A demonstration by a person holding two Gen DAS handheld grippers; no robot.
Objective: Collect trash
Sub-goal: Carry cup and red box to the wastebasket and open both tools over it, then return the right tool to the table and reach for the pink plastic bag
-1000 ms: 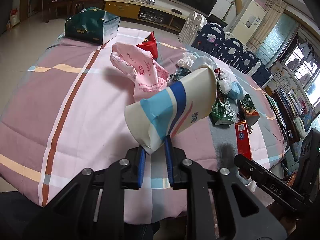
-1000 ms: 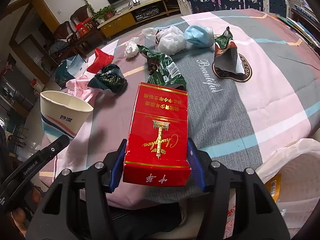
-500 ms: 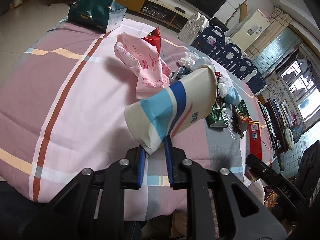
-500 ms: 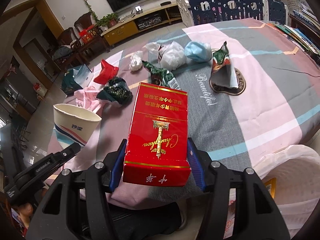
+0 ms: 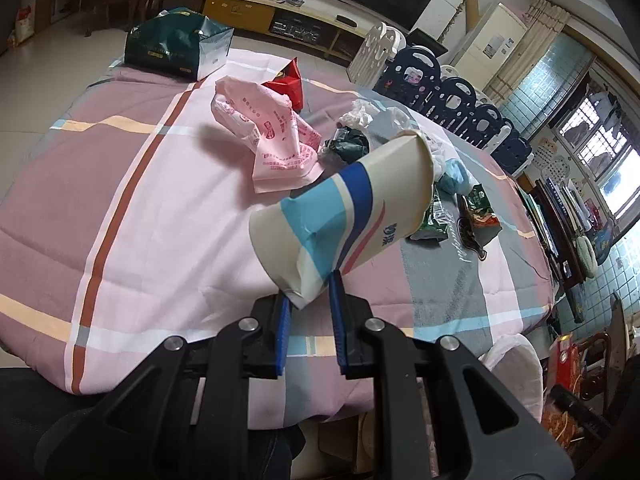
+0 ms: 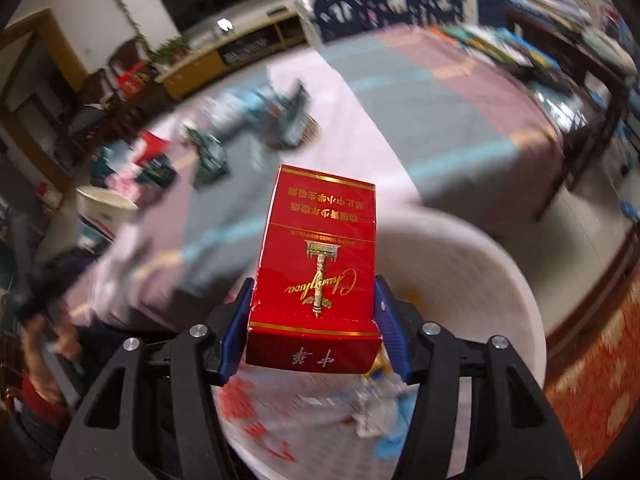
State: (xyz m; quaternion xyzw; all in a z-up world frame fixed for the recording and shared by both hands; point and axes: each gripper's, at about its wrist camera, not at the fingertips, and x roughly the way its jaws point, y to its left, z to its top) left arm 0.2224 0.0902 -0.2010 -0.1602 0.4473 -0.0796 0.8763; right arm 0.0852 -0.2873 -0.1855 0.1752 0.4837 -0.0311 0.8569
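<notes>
Left tongs (image 5: 308,306) pinch crumpled striped paper cup (image 5: 344,216); right tongs (image 6: 312,334) clamp red cigarette carton (image 6: 318,264) over, seemingly, white bag (image 6: 480,280).

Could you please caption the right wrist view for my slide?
Right hand-held gripper holds red cigarette box above white trash bag.

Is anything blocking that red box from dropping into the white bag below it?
Nothing visible. The red cigarette box, held in the right gripper, hangs over the open white trash bag, with only earlier trash inside.
</notes>
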